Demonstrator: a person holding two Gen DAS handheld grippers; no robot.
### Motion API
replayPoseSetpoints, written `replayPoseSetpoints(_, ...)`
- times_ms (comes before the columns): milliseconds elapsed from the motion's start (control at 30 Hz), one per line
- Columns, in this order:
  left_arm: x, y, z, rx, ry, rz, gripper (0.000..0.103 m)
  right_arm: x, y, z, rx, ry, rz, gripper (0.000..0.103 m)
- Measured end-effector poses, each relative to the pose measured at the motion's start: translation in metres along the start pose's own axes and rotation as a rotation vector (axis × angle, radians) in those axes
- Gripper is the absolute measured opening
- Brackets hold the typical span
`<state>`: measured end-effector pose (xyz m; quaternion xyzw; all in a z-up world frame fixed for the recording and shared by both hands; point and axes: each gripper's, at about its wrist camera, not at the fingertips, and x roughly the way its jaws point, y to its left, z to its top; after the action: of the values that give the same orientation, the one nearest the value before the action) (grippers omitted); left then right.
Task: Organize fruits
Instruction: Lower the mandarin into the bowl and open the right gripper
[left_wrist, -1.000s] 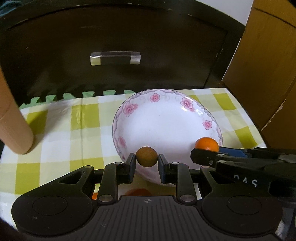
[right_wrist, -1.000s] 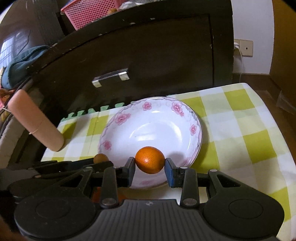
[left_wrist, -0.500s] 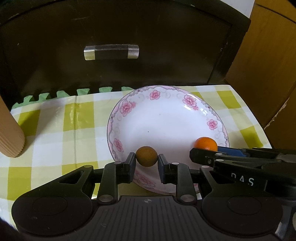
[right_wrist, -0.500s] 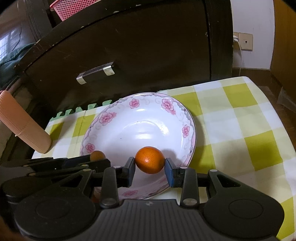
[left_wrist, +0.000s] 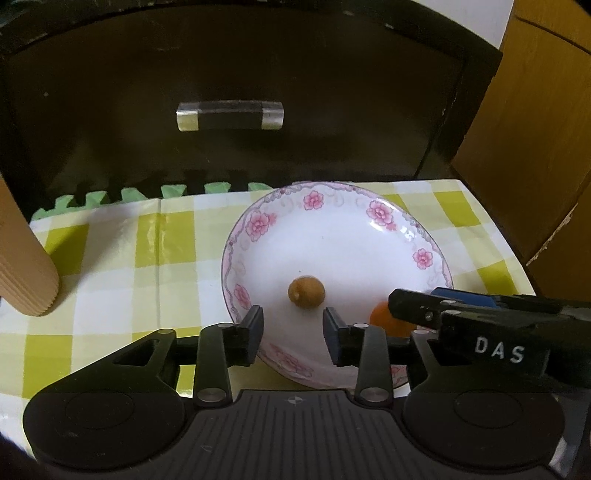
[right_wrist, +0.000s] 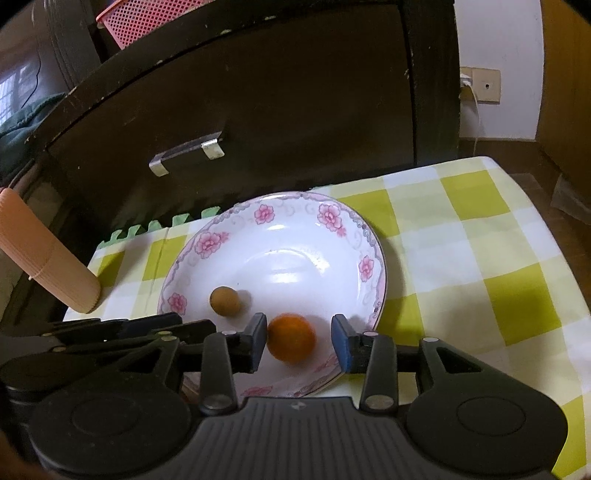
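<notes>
A white plate with pink flowers (left_wrist: 369, 236) (right_wrist: 295, 218) lies on a yellow-checked cloth. A small brown round fruit (left_wrist: 306, 291) (right_wrist: 225, 301) rests in the plate just ahead of my open left gripper (left_wrist: 293, 330). An orange fruit (right_wrist: 291, 341) (left_wrist: 384, 316) lies in the plate between the open fingers of my right gripper (right_wrist: 299, 341), nearest its left finger; I cannot tell if it touches. In the left wrist view the right gripper half hides the orange fruit.
A dark cabinet with a metal handle (left_wrist: 230, 115) (right_wrist: 186, 151) stands just behind the cloth. A tan ribbed cylinder (left_wrist: 22, 266) (right_wrist: 48, 258) stands at the left. A wooden panel (left_wrist: 535, 129) is at the right. A pink basket (right_wrist: 147, 18) sits on the cabinet.
Both grippers have opened. The brown fruit and the orange fruit have dropped from the fingers into the plate.
</notes>
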<state>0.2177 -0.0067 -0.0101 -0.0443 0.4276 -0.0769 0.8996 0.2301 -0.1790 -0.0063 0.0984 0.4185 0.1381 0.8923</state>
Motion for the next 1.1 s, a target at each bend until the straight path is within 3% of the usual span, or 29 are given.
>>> replayPoseSetpoints(467, -0.029, 0.006, 0.002, -0.016, -0.039, 0.006, 0.053, -0.033, 0.01, 0.006, -0.004, -0.061, 0.003, 0.042)
replayPoseSetpoints(1100, -0.047, 0.011, -0.009, -0.02, -0.033, 0.013, 0.057, -0.056, 0.026, -0.015, -0.031, -0.042, 0.008, 0.043)
